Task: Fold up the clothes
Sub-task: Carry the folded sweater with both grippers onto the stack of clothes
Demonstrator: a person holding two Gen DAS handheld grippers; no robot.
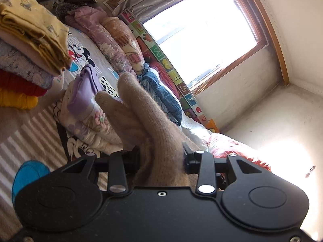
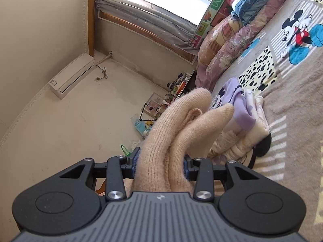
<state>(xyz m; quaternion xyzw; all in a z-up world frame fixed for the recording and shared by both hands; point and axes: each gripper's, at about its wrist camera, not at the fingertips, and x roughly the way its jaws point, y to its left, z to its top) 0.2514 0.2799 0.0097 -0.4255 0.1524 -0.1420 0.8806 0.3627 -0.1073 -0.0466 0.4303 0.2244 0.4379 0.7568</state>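
The cartoon-mouse bedspread [image 2: 292,92] spreads from twelve to three o'clock. At twelve lies the lilac folded pile [image 2: 240,109]. My left gripper [image 1: 129,92] and right gripper [image 2: 214,102], each part-closed, pinch one beige knit garment [image 1: 159,133].

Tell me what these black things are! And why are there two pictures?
A person holds a grabbing tool in each hand, and each tool carries a camera looking out along its claw. One picture comes from the left claw, the other from the right claw. Both claws pinch a beige knit, which bunches up over their fingers and hides them. Behind them is a bed with a cartoon blanket. On it lie a stack of folded clothes and some purple clothes. The person is folding laundry.
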